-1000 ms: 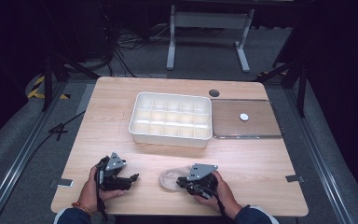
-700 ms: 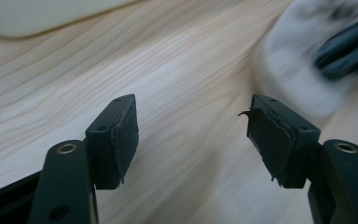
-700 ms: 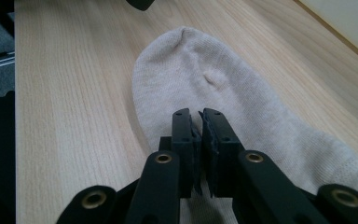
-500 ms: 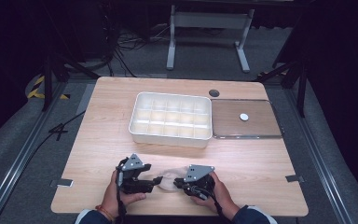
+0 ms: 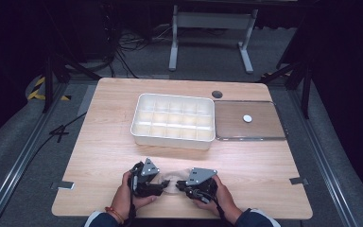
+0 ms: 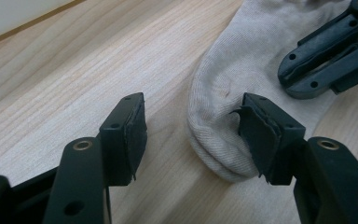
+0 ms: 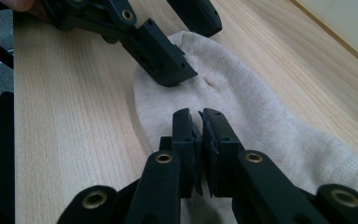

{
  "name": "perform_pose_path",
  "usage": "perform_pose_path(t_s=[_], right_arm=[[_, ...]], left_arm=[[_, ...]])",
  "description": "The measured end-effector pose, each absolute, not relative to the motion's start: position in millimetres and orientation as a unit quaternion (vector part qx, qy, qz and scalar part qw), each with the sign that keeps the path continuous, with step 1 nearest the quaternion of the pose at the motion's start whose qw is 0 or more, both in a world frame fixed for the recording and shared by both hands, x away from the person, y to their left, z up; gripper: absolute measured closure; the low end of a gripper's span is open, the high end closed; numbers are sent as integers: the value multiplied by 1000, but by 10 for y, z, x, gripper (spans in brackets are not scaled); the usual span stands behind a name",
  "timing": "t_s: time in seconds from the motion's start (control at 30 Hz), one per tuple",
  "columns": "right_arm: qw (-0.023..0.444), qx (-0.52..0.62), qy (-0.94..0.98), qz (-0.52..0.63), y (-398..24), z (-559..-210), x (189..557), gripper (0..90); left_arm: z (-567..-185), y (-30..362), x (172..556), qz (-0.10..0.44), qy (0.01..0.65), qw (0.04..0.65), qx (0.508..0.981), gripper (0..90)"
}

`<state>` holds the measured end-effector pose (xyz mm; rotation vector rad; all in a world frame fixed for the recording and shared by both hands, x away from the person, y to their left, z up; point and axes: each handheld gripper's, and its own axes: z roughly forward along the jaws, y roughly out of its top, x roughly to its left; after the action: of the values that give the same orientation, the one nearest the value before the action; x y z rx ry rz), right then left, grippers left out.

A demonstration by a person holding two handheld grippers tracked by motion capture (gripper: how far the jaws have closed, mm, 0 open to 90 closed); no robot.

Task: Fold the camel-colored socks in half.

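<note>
Left gripper: near table edge, held in the person's left hand; jaws spread wide. In the left gripper view one pad rests against the rounded end of the sock, the other stands off it over bare wood.
Right gripper: near edge, in the person's right hand, pointing toward the left gripper. In the right gripper view its jaws are pressed almost together with only a thin slit between the pads, lying over the sock; whether fabric is pinched between them I cannot tell.
Sock: pale beige, lying flat on the table between the two grippers, close to the near edge.
Compartment tray: white, gridded, mid-table, well apart from the sock; contents too small to tell.
Flat lid: clear-rimmed panel just right of the tray, almost touching it, small white disc at its middle.
Dark round spot: on the tabletop beyond the tray's far right corner.
Floor: grey, cables and a metal stand beyond the table's far edge.
</note>
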<state>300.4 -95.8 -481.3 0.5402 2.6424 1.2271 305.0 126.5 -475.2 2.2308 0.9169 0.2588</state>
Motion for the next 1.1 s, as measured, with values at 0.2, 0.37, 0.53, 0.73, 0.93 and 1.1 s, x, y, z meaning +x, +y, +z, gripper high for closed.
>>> perform_pose_path(t_s=[0.2, 0.37, 0.53, 0.73, 0.93, 1.1], right_arm=[[113, 187, 874, 435, -1008, -4733, 3010, 860], [120, 199, 872, 431, -993, -4737, 3075, 850], [127, 202, 878, 415, -878, -4830, 3093, 863], [130, 206, 880, 408, -815, -4826, 3113, 871], [121, 208, 880, 410, -782, -4826, 3134, 877], [114, 208, 880, 412, -756, -4825, 3165, 877]], left_arm=[[-4731, 1297, 3061, 90, 350, 350, 864, 597], [-4727, 1297, 3066, 80, 348, 352, 865, 680], [-4735, 1326, 3054, 75, 347, 365, 861, 745], [-4637, 1349, 3011, 89, 334, 397, 850, 836], [-4551, 1315, 2962, 87, 319, 423, 844, 839], [-4551, 1254, 2958, 78, 311, 439, 839, 840]])
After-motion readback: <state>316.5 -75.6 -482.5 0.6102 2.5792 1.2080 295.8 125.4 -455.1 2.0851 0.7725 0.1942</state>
